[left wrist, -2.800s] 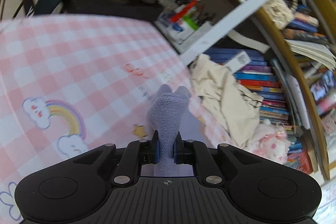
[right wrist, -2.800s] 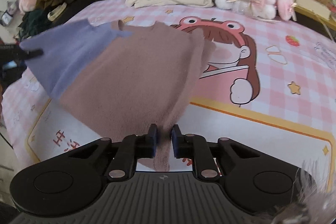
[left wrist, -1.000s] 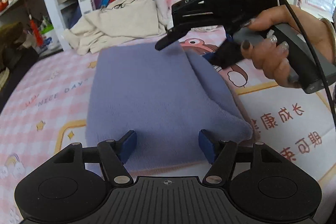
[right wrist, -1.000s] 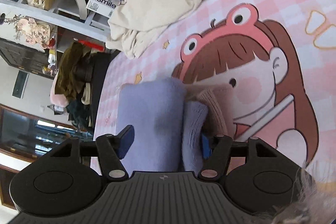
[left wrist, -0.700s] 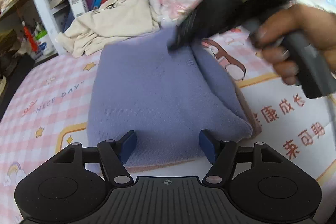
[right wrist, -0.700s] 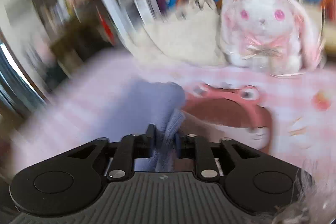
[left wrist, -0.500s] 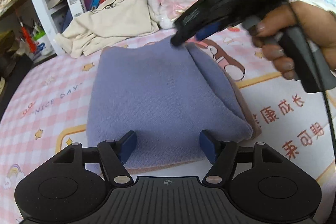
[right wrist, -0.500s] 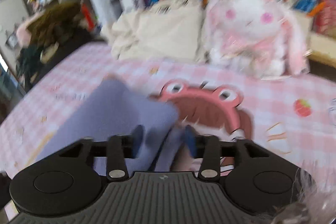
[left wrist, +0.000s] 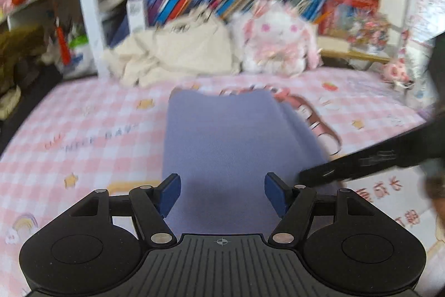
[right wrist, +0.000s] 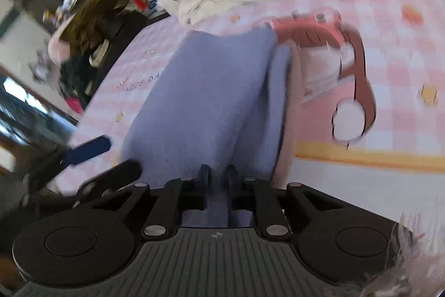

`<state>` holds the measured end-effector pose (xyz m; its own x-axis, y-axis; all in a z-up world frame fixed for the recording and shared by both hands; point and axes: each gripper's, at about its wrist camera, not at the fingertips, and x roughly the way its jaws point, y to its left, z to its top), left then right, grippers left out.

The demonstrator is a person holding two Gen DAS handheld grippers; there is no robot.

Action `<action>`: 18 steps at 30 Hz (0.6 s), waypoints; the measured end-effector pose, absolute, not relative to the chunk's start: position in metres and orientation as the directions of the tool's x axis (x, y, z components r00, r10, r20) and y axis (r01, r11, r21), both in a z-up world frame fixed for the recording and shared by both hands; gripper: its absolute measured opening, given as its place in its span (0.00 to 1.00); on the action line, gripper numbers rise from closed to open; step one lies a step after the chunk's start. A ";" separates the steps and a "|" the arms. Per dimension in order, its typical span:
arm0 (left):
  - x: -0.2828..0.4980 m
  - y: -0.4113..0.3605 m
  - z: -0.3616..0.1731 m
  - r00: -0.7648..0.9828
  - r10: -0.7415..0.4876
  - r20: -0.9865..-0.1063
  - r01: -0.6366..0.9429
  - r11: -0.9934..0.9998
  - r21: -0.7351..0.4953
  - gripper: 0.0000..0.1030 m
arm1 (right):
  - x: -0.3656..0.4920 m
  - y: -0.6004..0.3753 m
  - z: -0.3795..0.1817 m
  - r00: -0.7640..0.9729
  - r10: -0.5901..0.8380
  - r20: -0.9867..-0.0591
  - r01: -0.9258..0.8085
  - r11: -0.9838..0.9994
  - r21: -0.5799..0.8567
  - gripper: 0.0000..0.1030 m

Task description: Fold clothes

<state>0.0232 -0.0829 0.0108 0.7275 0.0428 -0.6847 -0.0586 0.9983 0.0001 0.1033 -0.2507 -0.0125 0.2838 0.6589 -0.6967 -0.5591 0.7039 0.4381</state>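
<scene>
From the left wrist view, the left gripper (left wrist: 221, 194) stands wide open over the near edge of the folded purple sweater (left wrist: 230, 141), which lies flat on the pink checked bed sheet (left wrist: 83, 135); cloth shows between the jaws, but the pads do not press it. The right gripper enters low from the right, at the sweater's near right corner.

From the right wrist view, the right gripper (right wrist: 217, 180) has its jaws pinched shut on a ridge of the sweater's near edge, beside the doubled-over fold on its right. The picture is blurred, so how many layers are caught I cannot tell. To do this step well, I judge the pinch should take every layer — and lift evenly, so the fold does not slide open.
</scene>
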 end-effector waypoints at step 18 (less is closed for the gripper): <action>0.013 -0.057 0.008 0.735 -0.051 -0.676 0.006 0.998 -0.068 0.66 | 0.092 -0.260 -0.025 0.382 0.588 -0.713 -0.402 0.800 0.445 0.15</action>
